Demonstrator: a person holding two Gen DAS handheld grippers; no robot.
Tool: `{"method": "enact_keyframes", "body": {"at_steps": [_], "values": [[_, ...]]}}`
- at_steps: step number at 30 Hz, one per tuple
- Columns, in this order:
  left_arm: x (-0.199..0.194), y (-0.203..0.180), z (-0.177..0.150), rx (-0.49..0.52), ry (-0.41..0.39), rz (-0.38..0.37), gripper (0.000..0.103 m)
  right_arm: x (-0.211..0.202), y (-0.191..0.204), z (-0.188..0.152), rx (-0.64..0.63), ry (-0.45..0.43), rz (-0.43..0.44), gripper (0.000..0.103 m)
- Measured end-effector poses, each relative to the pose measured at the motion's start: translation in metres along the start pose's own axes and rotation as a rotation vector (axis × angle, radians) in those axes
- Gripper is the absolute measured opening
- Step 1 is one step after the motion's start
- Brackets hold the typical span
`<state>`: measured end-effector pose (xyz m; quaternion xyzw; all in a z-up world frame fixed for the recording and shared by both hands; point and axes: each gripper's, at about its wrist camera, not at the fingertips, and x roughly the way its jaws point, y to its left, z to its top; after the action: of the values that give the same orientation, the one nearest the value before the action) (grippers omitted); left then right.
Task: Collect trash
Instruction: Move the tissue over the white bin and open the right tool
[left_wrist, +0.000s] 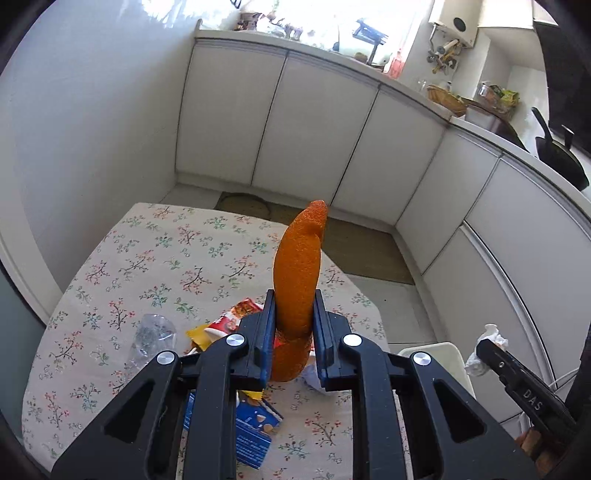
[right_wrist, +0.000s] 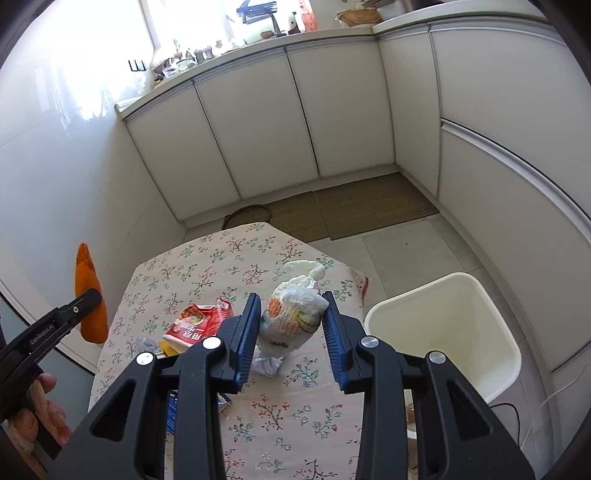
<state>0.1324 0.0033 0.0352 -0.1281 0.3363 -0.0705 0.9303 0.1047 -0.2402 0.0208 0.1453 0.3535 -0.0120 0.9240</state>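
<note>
1. While two grippers were in play, the left gripper (left_wrist: 293, 332) pinched one orange peel (left_wrist: 299, 277) between its blue pads, lifted clear above the table (left_wrist: 110, 258).
2. One right gripper (right_wrist: 293, 332) clamped a crumpled white plastic bag (right_wrist: 291, 317) with orange and green print; both pads pressed its sides, and it hung over the table's right part.
3. One cream bin (right_wrist: 443, 332) stood on the floor just beside the table's right edge; what showed of its inside looked bare, though the bottom was partly hidden.
4. One red wrapper (right_wrist: 199, 325) lay on the floral cloth, left of the held bag.
5. One yellow scrap (left_wrist: 197, 334) lay touching the red wrapper.
6. One clear plastic piece (left_wrist: 151, 332) sat to the left of those.
7. One blue packet (left_wrist: 255, 435) lay near the table's close edge, partly under the left gripper.
8. One white tissue wad (right_wrist: 267, 365) rested on the cloth just below the held bag.
9. One hand (right_wrist: 40, 410) showed at the lower left of the right view, gripping the left tool's handle.
</note>
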Motion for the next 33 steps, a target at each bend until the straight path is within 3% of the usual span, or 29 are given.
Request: {"method": "enact_keyframes", "body": {"at_steps": [13, 27, 29, 31, 33], "values": [[-0.011, -0.06, -0.015, 0.093, -0.083, -0.084, 0.018, -0.003, -0.048, 0.001, 0.02, -0.066, -0.174, 0.034], [0.012, -0.11, -0.037, 0.166, -0.035, -0.145, 0.018, 0.004, -0.126, -0.002, 0.125, -0.166, -0.395, 0.037], [0.017, -0.121, -0.043, 0.18, -0.023, -0.159, 0.018, 0.006, -0.133, -0.004, 0.116, -0.169, -0.423, 0.04], [0.022, -0.133, -0.048, 0.192, -0.012, -0.175, 0.018, 0.007, -0.139, -0.005, 0.12, -0.16, -0.439, 0.063], [0.027, -0.146, -0.053, 0.207, -0.001, -0.197, 0.018, 0.003, -0.146, -0.005, 0.133, -0.159, -0.461, 0.067]]}}
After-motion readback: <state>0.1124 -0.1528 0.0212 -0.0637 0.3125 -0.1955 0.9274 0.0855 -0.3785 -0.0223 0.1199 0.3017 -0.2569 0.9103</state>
